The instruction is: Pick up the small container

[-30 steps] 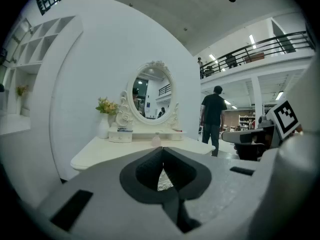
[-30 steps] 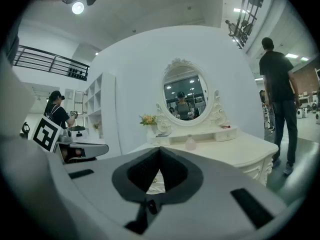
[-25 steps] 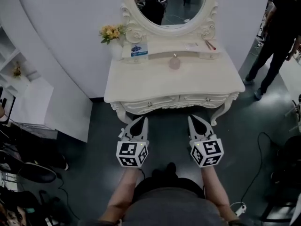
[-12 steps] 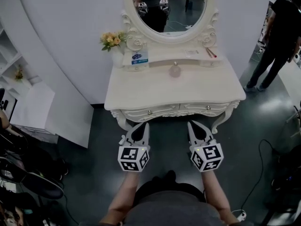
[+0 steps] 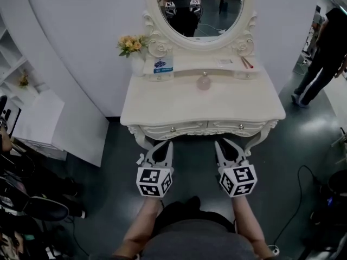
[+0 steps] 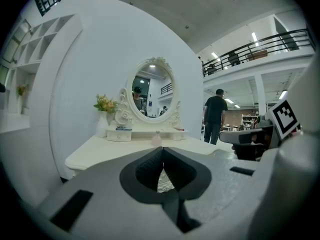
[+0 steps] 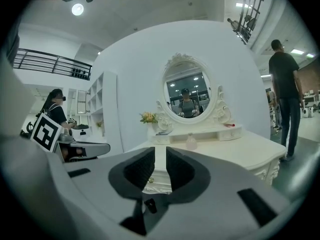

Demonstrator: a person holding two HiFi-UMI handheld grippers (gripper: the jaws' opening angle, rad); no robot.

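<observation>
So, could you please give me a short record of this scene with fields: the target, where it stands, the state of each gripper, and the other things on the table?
target: small pink container
place: upright on the dressing table, back middle, below the oval mirror
left gripper: jaws together, nothing held, in front of the table
right gripper: jaws opening, nothing between them, also in front of the table
other things: flowers at back left, blue-and-white box beside them
task state: container not yet touched

A staged room set inside a large hall was shown. A dressing table point(image 5: 201, 101) and oval mirror point(image 5: 201, 7) were placed against a curved partition point(image 5: 76, 47), with a railed mezzanine point(image 6: 280, 40) seen beyond.
</observation>
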